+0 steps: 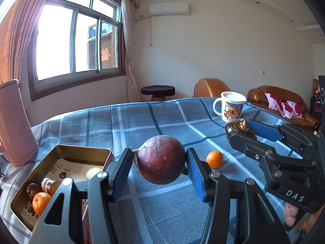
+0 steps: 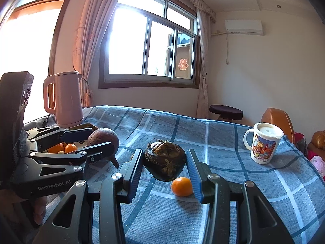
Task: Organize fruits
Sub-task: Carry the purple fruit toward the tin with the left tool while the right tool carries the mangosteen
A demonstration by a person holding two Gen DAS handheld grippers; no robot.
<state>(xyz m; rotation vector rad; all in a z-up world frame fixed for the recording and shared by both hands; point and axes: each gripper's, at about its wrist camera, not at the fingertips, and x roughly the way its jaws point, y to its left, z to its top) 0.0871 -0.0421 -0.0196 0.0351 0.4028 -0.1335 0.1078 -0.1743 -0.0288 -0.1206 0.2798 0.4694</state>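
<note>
My left gripper [image 1: 159, 167] is shut on a round reddish-purple fruit [image 1: 160, 159], held above the checked cloth; the same fruit [image 2: 103, 137] shows at the left of the right wrist view. My right gripper [image 2: 164, 166] is shut on a dark, wrinkled fruit [image 2: 164, 162] with a dry brown top, also seen as the dark fruit [image 1: 239, 130] at right in the left wrist view. A small orange [image 1: 214, 159] lies on the cloth between the two grippers, below the dark fruit [image 2: 182, 186]. A metal tin [image 1: 61, 152] at left holds oranges [image 1: 40, 202] and other small items.
A pink kettle [image 2: 66, 99] stands at the table's far left beside the tin. A white printed mug [image 2: 264, 145] with a lid sits at the far right of the blue checked tablecloth [image 1: 142, 122]. A stool and brown leather sofas lie beyond the table.
</note>
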